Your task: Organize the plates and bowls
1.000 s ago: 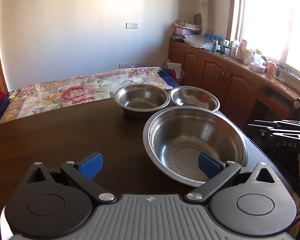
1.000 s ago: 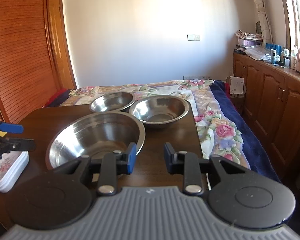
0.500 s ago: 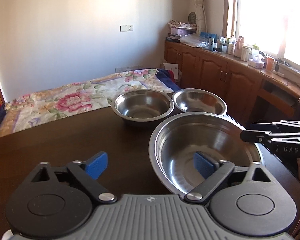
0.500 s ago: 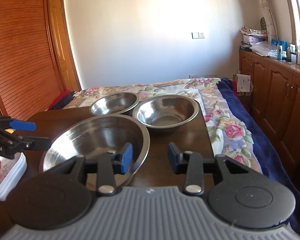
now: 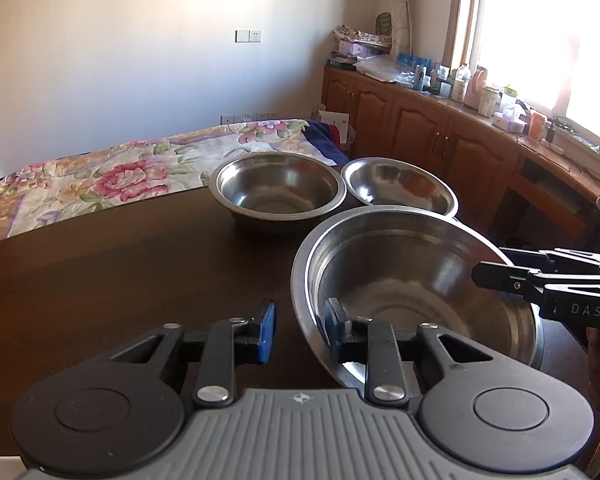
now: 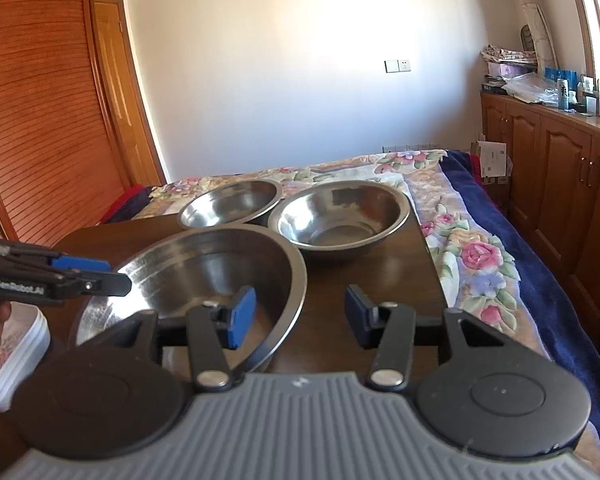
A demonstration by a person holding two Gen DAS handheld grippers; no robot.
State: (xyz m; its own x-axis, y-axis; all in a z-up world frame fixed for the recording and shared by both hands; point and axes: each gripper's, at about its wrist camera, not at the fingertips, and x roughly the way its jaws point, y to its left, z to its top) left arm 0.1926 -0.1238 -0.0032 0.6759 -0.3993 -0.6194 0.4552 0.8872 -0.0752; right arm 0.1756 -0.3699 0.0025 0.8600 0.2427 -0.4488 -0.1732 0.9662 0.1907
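A large steel bowl [image 5: 416,280] sits on the dark wooden table [image 5: 120,280], with two smaller steel bowls behind it, one [image 5: 278,190] on the left and one [image 5: 400,186] on the right. My left gripper [image 5: 300,326] straddles the large bowl's near-left rim, its pads close to the rim but with a gap still showing. My right gripper [image 6: 298,314] is open astride the same bowl's [image 6: 204,276] right rim, one pad inside and one outside. Each gripper shows in the other's view, the left [image 6: 88,276] and the right [image 5: 540,280].
A stack of white floral plates [image 6: 12,352] stands at the table's left edge. A bed with a floral cover [image 5: 140,168] lies beyond the table. Wooden cabinets [image 5: 440,140] with clutter run along the window wall. A wooden door [image 6: 40,120] is at the left.
My left gripper's fingers have narrowed around the large bowl's rim. My right gripper has moved in over the bowl's right rim. Both views have drawn closer to the bowls.
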